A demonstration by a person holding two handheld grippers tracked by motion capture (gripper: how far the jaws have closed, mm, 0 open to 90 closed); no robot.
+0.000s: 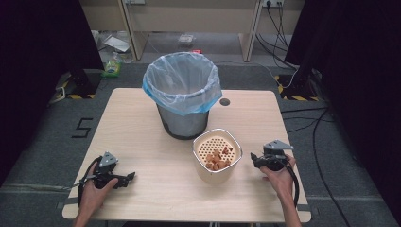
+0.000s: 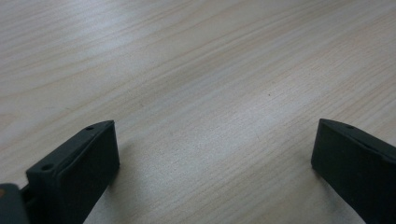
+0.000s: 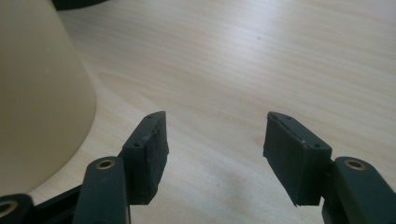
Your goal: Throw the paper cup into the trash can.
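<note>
Cream plastic container (image 1: pixel 217 159) of orange scraps sits near a bag-lined grey bin (image 1: pixel 183 94), likely for tipping. Right gripper (image 1: pixel 254 160), empty and open, waits beside it; left gripper (image 1: pixel 131 177) rests open.

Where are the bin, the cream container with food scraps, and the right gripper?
bin (image 1: pixel 184 120): high view, its grey side wall.
cream container (image 1: pixel 215 174): high view, its front wall.
right gripper (image 3: pixel 215 140): right gripper view, midway between its open fingertips.

Your tabletop (image 1: pixel 142 137): pale wood, fine streaked grain. Cream container (image 1: pixel 216 163): perforated dotted insert, orange-brown pieces (image 1: pixel 216 160) inside. Bin (image 1: pixel 183 122): grey, dark base, pale translucent blue liner (image 1: pixel 182 82). Your left tongs (image 1: pixel 131 177) and right tongs (image 1: pixel 254 158): matte black, grey top plates.
</note>
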